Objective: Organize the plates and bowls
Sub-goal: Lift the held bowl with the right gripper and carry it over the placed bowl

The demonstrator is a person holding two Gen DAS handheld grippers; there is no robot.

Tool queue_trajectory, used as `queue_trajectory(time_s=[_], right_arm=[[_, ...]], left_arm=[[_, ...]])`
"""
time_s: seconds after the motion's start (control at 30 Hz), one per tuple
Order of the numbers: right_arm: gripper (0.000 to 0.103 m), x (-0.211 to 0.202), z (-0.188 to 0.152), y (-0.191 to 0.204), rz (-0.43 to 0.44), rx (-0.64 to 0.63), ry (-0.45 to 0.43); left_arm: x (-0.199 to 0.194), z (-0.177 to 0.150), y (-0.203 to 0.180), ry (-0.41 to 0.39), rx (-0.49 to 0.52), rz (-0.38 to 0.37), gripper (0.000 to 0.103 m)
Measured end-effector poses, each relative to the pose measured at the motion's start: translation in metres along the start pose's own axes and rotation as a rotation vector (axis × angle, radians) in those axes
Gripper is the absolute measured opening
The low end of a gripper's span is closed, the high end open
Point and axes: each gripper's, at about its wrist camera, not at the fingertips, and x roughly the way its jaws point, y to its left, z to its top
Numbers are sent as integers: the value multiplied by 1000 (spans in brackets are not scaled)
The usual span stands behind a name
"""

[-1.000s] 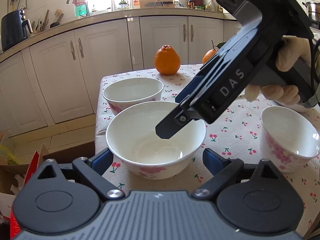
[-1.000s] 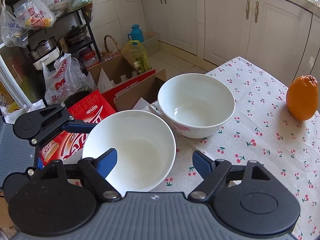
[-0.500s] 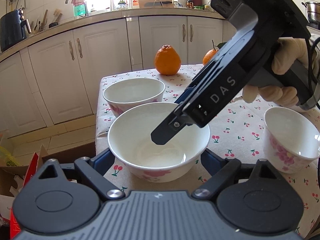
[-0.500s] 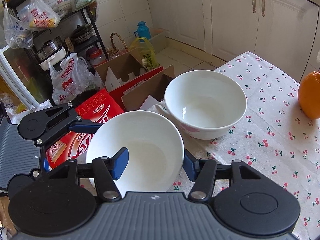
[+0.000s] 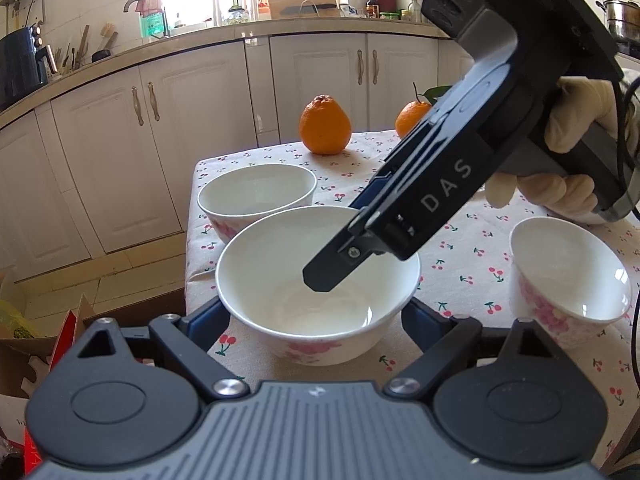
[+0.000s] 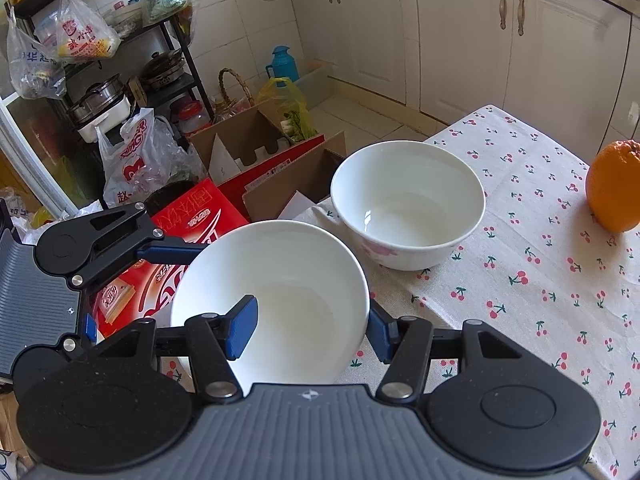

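Though pink-flowered outside, a plain glossy white bowl.

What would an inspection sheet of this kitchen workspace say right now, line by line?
Surface: table with cherry-print cloth.
Job's things: three white floral ceramic bowls; near bowl, far bowl, small bowl.
Clutter: two oranges.
Grippers: right gripper shut on near bowl's wall, one finger inside, one outside; left gripper straddles that bowl, grip unclear.
Cables: black cable at right gripper's handle.
Surroundings: white cabinets, cardboard boxes on floor.
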Motion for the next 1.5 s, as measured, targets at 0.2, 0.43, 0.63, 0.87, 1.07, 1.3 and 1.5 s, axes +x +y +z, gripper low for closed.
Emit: queue_trajectory(time_s=[0.2,0.43,0.63,0.87,1.07,1.3,1.5], right_arm=[[63,-21,-10,5,6,-7,-22],[63,-50,-26,14,9,-8,-58],[64,-77,-42,20,3,-7,-96],[64,-103,-61,20,-15,2,-127],[64,-121,-79,17,-48,19,-144],[64,-141,-100,10,-86,49,-163],[64,-151,-115,5,-115,63,-159]], left_arm=[[-14,5,-12,-4,5,-5,92],[-33,9,-31,-8,-5,-16,92],[-47,16,-51,-21,0,-29,92],[-54,21,-72,-36,23,-54,92],[-55,26,-91,-43,46,-91,92],[-48,29,-109,-48,60,-135,92],[-43,29,-123,-39,60,-168,92]])
